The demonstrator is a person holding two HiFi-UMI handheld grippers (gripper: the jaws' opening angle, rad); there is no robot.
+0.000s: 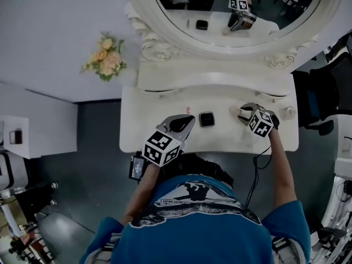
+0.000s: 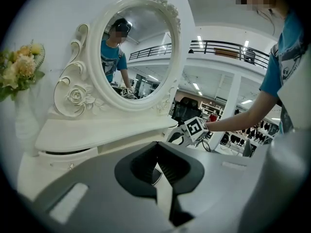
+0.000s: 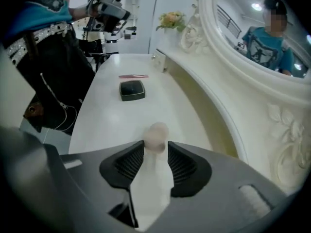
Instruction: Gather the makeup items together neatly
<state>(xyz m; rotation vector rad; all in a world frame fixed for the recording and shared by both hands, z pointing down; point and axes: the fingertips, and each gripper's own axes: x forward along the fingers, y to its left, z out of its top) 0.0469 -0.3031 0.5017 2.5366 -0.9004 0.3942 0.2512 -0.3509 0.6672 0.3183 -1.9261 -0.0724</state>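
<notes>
1. On the white dressing table (image 1: 165, 143), below the oval mirror (image 1: 236, 15), a black compact (image 1: 207, 119) lies near the middle. A thin pink stick (image 1: 188, 110) lies just beside it, on the mirror side to its left.
2. The right gripper (image 1: 242, 113) points steeply down over the table's right part. Its jaws clamp a pale round-ended makeup item (image 3: 156, 136), whose rounded tip pokes out past the pads.
3. That pale item sits to the right of the compact, apart from it.
4. The left gripper (image 1: 187, 120) hovers just left of the compact, its jaws pressed together at the tips with nothing between them.
5. A bunch of yellow flowers (image 1: 105, 56) stands to the mirror's left.
</notes>
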